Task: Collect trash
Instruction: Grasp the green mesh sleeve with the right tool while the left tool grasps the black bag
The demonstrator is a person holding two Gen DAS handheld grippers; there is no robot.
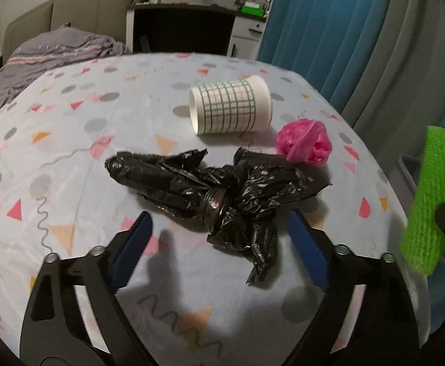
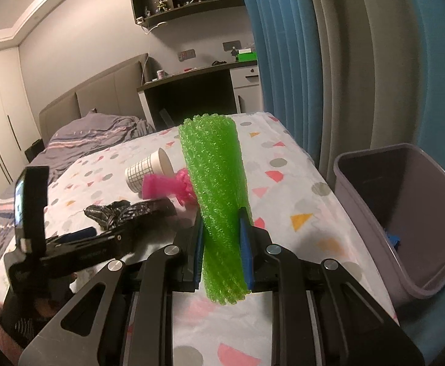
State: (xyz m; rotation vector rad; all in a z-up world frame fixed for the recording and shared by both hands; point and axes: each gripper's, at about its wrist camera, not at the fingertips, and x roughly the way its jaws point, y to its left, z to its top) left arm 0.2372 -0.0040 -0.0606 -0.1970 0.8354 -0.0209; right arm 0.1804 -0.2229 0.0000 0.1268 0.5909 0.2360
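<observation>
A crumpled black plastic bag (image 1: pixel 216 186) lies on the patterned tablecloth (image 1: pixel 70 152). My left gripper (image 1: pixel 219 216) is open and straddles the bag's near end, its blue pads clear of the plastic on both sides. Behind the bag, a paper cup with a green grid print (image 1: pixel 231 108) lies on its side, and a balled pink bag (image 1: pixel 303 141) sits to its right. My right gripper (image 2: pixel 221 215) is shut on a green foam net sleeve (image 2: pixel 216 189) and holds it upright above the table. The sleeve (image 1: pixel 433 195) also shows at the right edge of the left wrist view.
A grey-purple bin (image 2: pixel 359 158) stands off the table's right edge with something blue (image 2: pixel 393 239) at its bottom. Blue and grey curtains (image 1: pixel 329 15) hang behind it. A bed with a grey blanket (image 1: pixel 39 58) is at the far left, a dark desk (image 1: pixel 182 30) behind the table.
</observation>
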